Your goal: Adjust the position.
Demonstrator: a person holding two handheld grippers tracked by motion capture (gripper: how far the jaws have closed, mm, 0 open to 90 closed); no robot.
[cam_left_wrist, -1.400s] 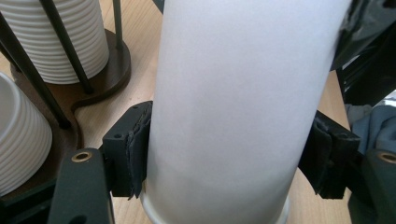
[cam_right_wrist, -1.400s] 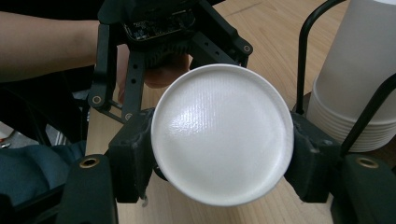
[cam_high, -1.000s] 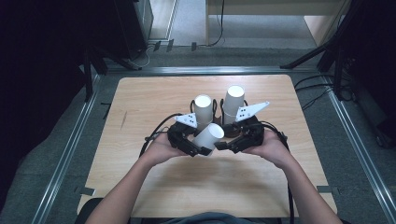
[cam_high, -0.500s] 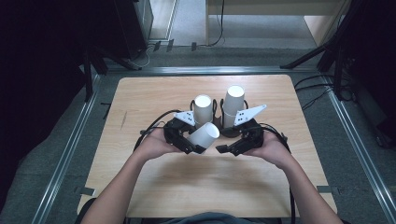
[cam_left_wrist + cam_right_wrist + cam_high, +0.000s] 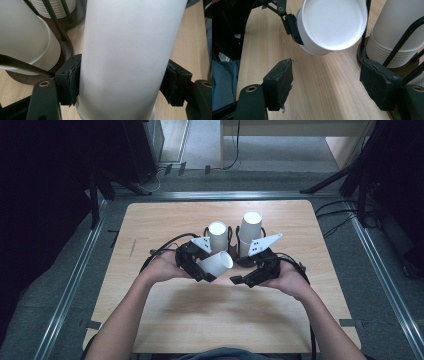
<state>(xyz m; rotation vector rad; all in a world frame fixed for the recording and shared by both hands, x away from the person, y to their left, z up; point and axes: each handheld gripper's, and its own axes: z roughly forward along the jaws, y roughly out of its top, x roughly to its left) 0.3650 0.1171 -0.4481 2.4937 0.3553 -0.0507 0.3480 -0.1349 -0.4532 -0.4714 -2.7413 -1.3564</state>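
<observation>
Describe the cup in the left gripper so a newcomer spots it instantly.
On the wooden table, two upright stacks of white cups stand in a wire holder. Just in front, the left gripper clamps a single white cup. Unlike the stacks, it lies sideways, off the table.

Left gripper (image 5: 209, 270) clamped; right gripper (image 5: 245, 280) agape

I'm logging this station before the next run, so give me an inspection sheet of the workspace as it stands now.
Surface: wooden table, bare around the holder.
Job's things: two stacks of white cups upside down in a black wire holder; one loose cup.
Clutter: nothing seen.
Grippers: left gripper clamps the loose cup, held on its side; right gripper open, empty.
Cables: black cables trail from both grippers.
Surroundings: metal rails, grey floor, stand legs, floor cables.
</observation>
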